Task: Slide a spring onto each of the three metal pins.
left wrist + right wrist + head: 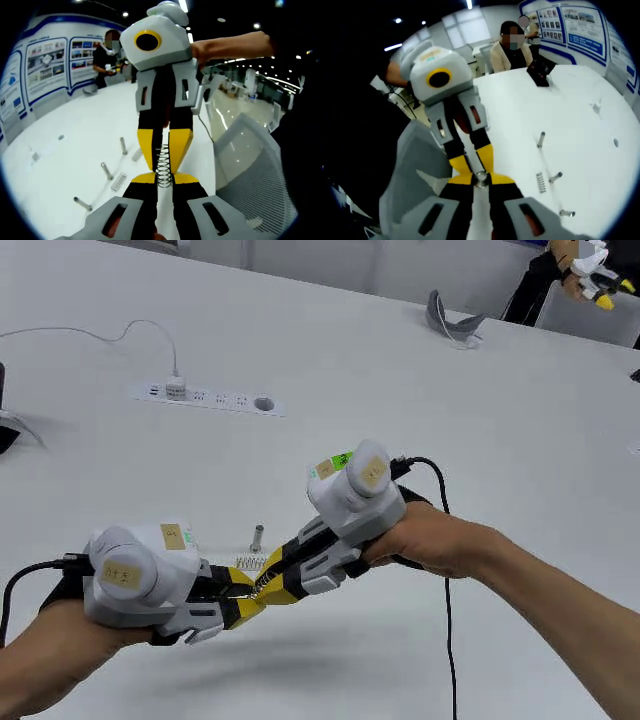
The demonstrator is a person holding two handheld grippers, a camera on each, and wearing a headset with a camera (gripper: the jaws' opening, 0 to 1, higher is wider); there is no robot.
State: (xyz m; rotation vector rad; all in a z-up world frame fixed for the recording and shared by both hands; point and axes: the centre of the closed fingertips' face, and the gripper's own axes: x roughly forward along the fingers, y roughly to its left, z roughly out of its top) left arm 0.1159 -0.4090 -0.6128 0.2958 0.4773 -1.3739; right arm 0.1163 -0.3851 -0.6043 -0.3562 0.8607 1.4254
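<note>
A short coiled spring [163, 166] hangs in the air between the two grippers, which meet tip to tip above the white table [420, 420]. My left gripper [163, 180] is shut on the spring's near end. My right gripper [480, 182] faces it, jaws closed around the other end, whose round metal end [480, 178] sits between its tips. In the head view the left gripper [243, 606] comes from the lower left and the right gripper [268, 587] from the centre. Three metal pins [123, 145] [106, 170] [82, 203] stand in a row on the table, and one pin [257, 537] is upright just behind the grippers.
A loose spring [245, 563] lies beside the pins, with the same spring [540, 182] near the middle pin. A power strip [205, 397] with a cable lies at the back left. A grey headband-like object [450, 322] rests far right. People sit at the table's far side.
</note>
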